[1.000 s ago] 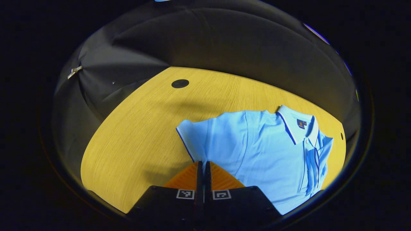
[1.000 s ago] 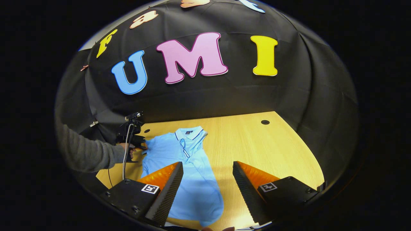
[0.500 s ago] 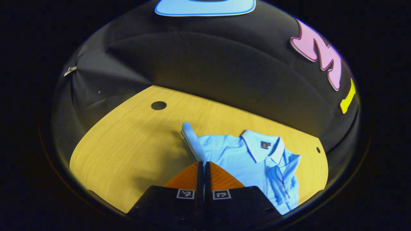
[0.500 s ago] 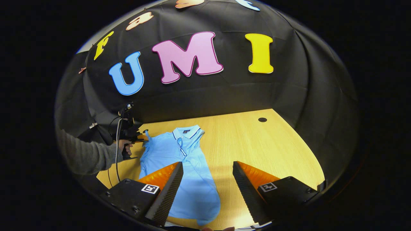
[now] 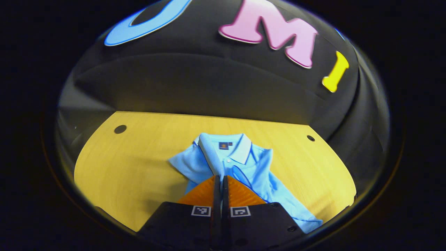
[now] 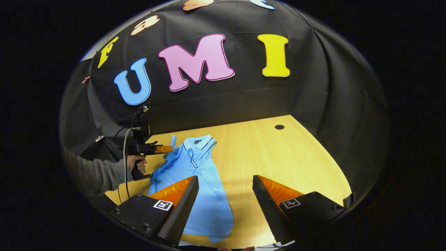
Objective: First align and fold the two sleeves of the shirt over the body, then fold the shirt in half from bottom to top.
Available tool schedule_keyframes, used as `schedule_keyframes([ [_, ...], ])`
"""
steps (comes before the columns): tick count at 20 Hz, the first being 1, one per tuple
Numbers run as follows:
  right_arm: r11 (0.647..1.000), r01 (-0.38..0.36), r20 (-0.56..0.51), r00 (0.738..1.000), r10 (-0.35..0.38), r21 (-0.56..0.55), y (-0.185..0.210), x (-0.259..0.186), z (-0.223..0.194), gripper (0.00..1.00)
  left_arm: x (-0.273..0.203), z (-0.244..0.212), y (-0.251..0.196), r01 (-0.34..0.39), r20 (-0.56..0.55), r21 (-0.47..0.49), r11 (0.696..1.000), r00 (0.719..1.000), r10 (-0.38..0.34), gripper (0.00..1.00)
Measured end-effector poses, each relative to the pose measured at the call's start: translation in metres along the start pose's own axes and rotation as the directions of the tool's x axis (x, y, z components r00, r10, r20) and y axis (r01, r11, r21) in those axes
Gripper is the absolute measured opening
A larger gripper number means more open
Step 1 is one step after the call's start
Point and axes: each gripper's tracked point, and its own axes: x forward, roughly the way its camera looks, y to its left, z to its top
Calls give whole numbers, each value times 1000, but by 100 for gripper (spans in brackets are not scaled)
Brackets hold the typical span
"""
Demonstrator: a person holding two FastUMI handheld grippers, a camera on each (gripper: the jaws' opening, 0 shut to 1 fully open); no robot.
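A light blue polo shirt lies flat on the wooden table, collar toward the back wall. My left gripper is shut on one sleeve, and a strip of that sleeve's fabric rises from the shoulder into the fingers. In the right gripper view the left gripper holds that sleeve up above the shirt's shoulder. The other sleeve lies folded over the chest. My right gripper hangs open over the shirt's lower part and the bare wood, holding nothing.
A person's hand and grey sleeve hold the left gripper, with a cable hanging from it. The table has round holes near its back corners. Black cloth walls stand close behind the table.
My left gripper has lifted the pinched sleeve off the table and swung it in over the shirt toward the collar. The right gripper has barely moved and stays open.
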Motion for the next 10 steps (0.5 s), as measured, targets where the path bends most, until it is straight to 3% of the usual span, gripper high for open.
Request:
schedule_keyframes([
  [6,1000,14,-8,1000,-14,15,-12,-9,-5,97,7,-23,-52,69,-51,88,994,997,-65,6],
  [10,999,21,-8,1000,-21,26,-18,-10,-7,97,14,-44,-64,70,-98,133,989,994,-57,6],
])
